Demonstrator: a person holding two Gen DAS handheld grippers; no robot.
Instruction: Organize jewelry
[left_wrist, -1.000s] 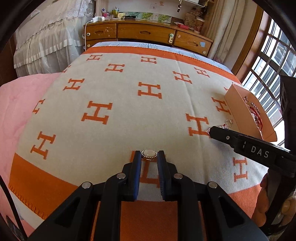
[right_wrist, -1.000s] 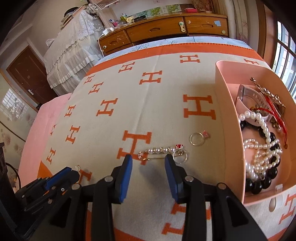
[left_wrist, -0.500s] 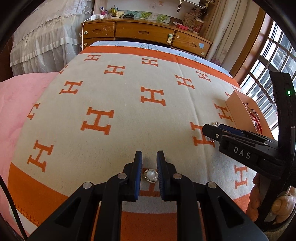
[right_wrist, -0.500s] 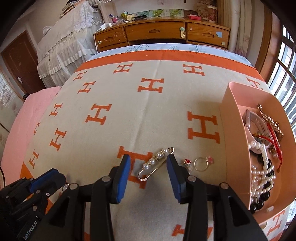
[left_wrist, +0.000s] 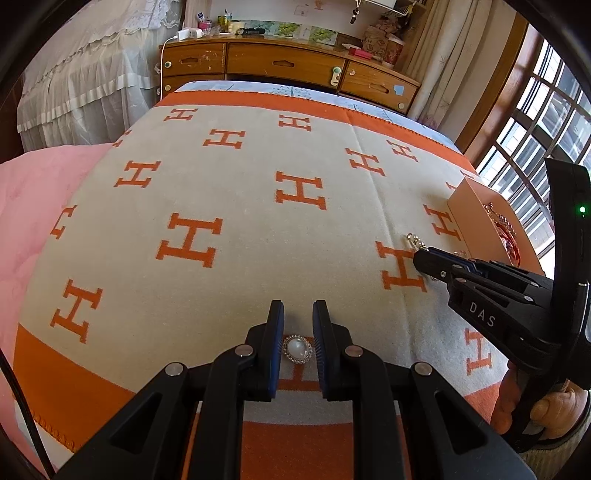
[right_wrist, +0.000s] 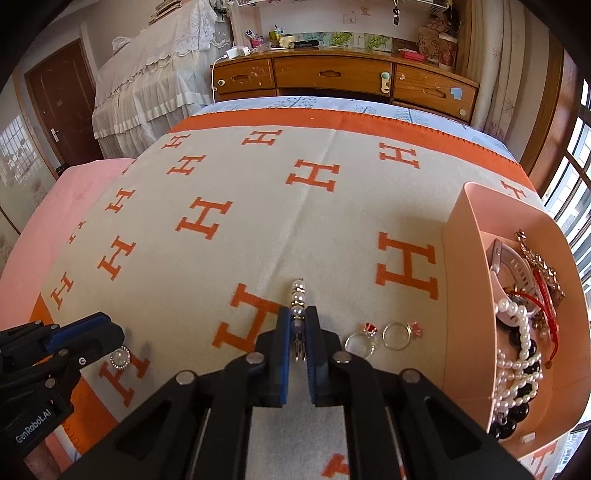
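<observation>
My right gripper (right_wrist: 298, 310) is shut on a pearl pin (right_wrist: 298, 291), its jaws just closing with the blue pads pressing the pin's sides. The pin's pearls stick out past the tips over the H-patterned blanket (right_wrist: 258, 221). In the left wrist view the right gripper (left_wrist: 419, 258) has the pin (left_wrist: 415, 240) at its tip. My left gripper (left_wrist: 298, 306) hangs low with its jaws narrowly apart. A ring with an oval white stone (left_wrist: 297, 349) lies on the blanket between the fingers, seemingly not pinched. The right wrist view shows the ring with the white stone (right_wrist: 120, 357) beside the left gripper (right_wrist: 99, 332).
Two thin rings, one with a red stone (right_wrist: 360, 341) and one with a pink stone (right_wrist: 397, 334), lie right of the pin. A pink box (right_wrist: 465, 295) holding pearls, black beads, a watch and chains stands at the right. A hand (left_wrist: 554, 406) holds the right gripper. Wooden drawers (right_wrist: 332, 74) stand beyond the bed.
The right gripper closed on the pearl pin, which now lies along its fingers. The left gripper moved forward over the white-stone ring, so the ring sits deeper between its fingers.
</observation>
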